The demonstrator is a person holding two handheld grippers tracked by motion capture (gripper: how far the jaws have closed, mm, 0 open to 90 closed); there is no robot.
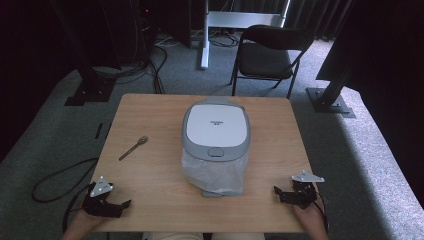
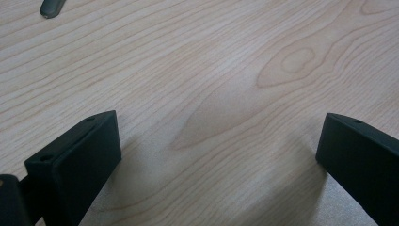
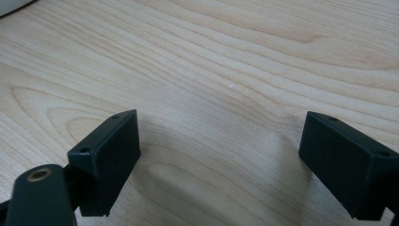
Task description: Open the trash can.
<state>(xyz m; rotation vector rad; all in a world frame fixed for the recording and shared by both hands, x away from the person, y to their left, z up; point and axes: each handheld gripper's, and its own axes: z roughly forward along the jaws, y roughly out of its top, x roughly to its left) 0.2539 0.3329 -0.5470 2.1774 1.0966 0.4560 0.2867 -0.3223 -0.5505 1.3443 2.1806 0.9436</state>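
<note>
A grey bin with a white lid (image 1: 216, 131) lies in the middle of the wooden table (image 1: 150, 175), and a clear plastic bag (image 1: 215, 172) hangs out of its near end. A metal spoon (image 1: 134, 147) lies to its left. My left gripper (image 1: 111, 204) rests at the near left corner, open, with bare wood between its fingers (image 2: 216, 127). The spoon's end (image 2: 52, 7) shows at the top left of the left gripper view. My right gripper (image 1: 291, 195) sits at the near right corner, also open over bare wood (image 3: 219, 125).
A black folding chair (image 1: 270, 55) stands beyond the far edge of the table. Black frame posts (image 1: 332, 85) and cables (image 1: 60, 175) are on the grey carpet around it. A white edge (image 3: 11, 5) shows at the top left of the right gripper view.
</note>
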